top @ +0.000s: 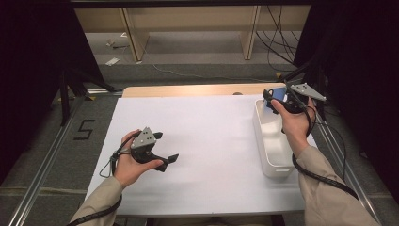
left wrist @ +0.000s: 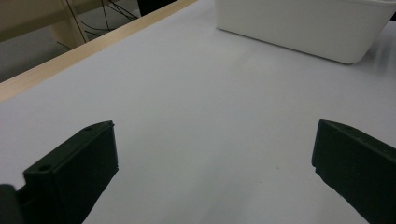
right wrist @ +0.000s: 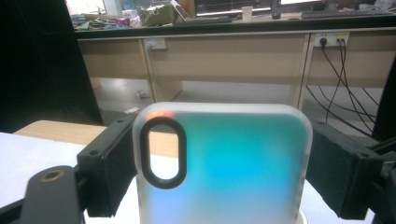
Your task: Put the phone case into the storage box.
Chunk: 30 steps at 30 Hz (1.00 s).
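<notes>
High view: right hand-held gripper [top: 273, 100] holds a translucent blue-tinted phone case [top: 278, 95] above the far end of the white rectangular plastic bin [top: 275, 162]; left hand-held gripper [top: 165, 147] sits well left of the bin over the white table [top: 207, 136], jaws wide, empty.
Left gripper view: jaws apart, bin [left wrist: 303, 28] ahead.
Right gripper view: jaws clamp the case's [right wrist: 233, 163] sides.
</notes>
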Each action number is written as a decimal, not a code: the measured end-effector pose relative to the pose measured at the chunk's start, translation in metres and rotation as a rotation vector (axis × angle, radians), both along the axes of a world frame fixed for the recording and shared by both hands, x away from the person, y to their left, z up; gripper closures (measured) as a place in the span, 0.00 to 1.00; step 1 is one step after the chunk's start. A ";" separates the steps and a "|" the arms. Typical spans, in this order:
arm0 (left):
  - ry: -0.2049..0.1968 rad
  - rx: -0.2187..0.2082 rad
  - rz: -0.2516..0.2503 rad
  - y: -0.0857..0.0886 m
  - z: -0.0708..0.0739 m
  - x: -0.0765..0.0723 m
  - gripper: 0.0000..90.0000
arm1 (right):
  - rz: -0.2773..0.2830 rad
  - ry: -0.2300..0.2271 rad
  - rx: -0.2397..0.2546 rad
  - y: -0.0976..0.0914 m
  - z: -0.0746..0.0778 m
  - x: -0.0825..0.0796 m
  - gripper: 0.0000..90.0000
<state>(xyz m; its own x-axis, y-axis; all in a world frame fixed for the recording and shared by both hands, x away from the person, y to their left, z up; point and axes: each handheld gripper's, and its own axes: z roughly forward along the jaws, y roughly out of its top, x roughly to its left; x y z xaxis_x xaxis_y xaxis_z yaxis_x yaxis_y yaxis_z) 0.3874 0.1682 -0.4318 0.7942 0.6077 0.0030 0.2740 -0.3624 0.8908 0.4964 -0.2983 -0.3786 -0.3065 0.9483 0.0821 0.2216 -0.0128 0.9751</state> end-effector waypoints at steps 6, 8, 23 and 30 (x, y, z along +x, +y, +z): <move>0.000 0.000 0.000 0.000 0.000 0.000 0.00 | -0.001 0.000 0.000 0.000 -0.001 0.002 0.20; -0.001 -0.001 0.001 0.000 0.000 0.000 0.00 | -0.003 0.005 -0.001 0.000 -0.001 0.002 0.20; 0.001 -0.003 -0.001 0.000 0.000 0.000 0.00 | -0.008 0.006 -0.006 0.000 -0.002 0.005 0.20; -0.001 -0.003 -0.001 0.000 0.000 0.000 0.00 | -0.012 0.008 -0.007 0.000 -0.002 0.008 0.20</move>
